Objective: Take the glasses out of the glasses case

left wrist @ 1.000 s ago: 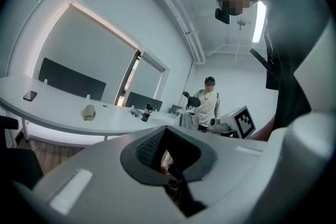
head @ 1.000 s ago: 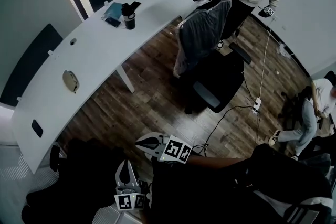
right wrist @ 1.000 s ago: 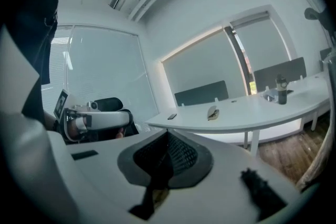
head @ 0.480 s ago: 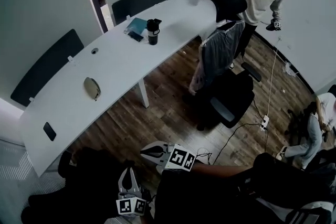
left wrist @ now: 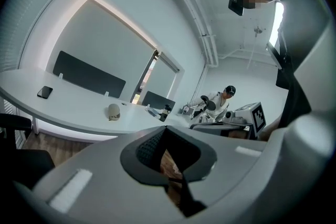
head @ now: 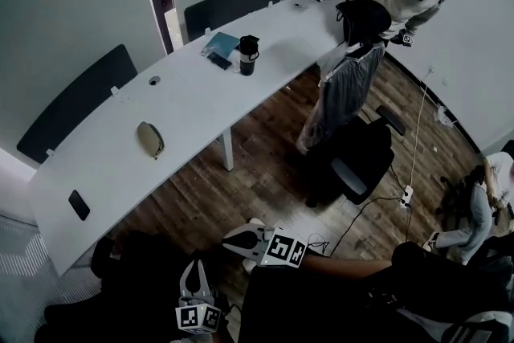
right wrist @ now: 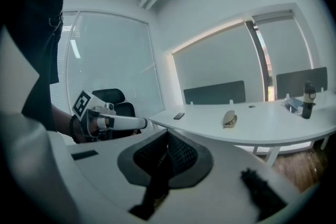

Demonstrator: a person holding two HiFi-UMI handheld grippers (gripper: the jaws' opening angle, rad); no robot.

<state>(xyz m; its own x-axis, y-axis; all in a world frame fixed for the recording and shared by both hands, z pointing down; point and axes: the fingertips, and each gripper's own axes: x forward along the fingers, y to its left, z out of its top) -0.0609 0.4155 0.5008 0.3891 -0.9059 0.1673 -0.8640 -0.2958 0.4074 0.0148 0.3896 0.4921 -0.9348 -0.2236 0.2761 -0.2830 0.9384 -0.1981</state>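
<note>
While the glasses case (head: 149, 139) lay far on the table (head: 96, 173), my left gripper (head: 195, 266) and right gripper (head: 228, 234) were closed and empty.

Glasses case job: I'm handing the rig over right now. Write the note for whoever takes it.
Left gripper: jaws shut, nothing in them, held low near the body.
Right gripper: jaws shut, nothing in them, beside the left one.
Glasses case: lies on the white table, across the wooden floor from both grippers, untouched. Whether it is open cannot be told from here; the glasses are not in view.
Done: nothing yet.
Left: go to the table, open the case, take the glasses out.
</note>
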